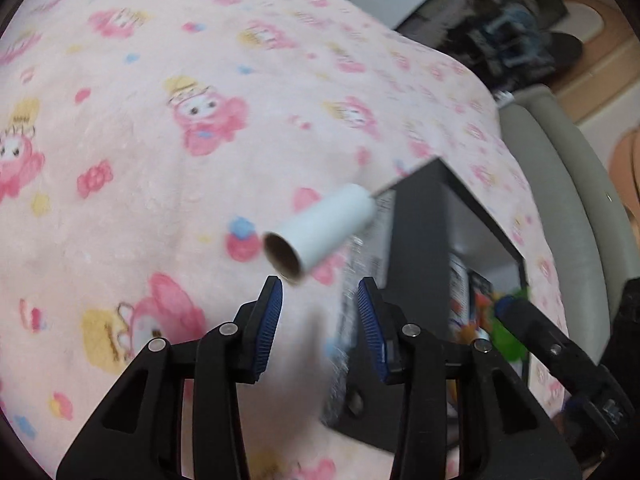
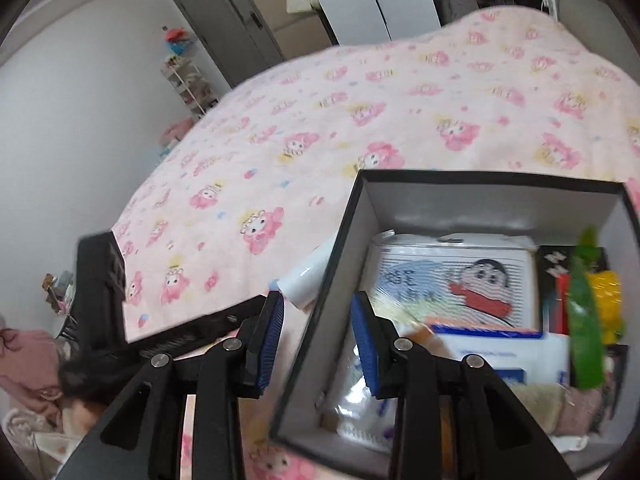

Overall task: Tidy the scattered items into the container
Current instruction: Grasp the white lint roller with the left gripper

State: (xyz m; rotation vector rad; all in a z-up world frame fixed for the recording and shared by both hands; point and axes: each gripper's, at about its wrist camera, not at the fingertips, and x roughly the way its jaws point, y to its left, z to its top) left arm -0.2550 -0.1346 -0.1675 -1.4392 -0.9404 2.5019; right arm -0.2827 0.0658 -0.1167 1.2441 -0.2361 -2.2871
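Observation:
A white cardboard roll (image 1: 320, 232) lies on the pink cartoon blanket (image 1: 160, 160), against the left outer wall of a black box (image 1: 424, 216). My left gripper (image 1: 320, 300) is open and empty, just short of the roll's open end. In the right wrist view the roll (image 2: 306, 280) shows left of the box wall (image 2: 324, 304). My right gripper (image 2: 318, 316) is open and empty, its fingers straddling that wall. The box holds a cartoon-printed pack (image 2: 452, 280), a green and yellow toy (image 2: 588, 312) and other packets.
The blanket covers a bed (image 2: 400, 100). The right gripper's black body (image 1: 560, 352) shows at the lower right of the left wrist view. A grey bed frame edge (image 1: 560, 184) and floor clutter lie beyond. A wardrobe and a shelf (image 2: 188, 84) stand behind the bed.

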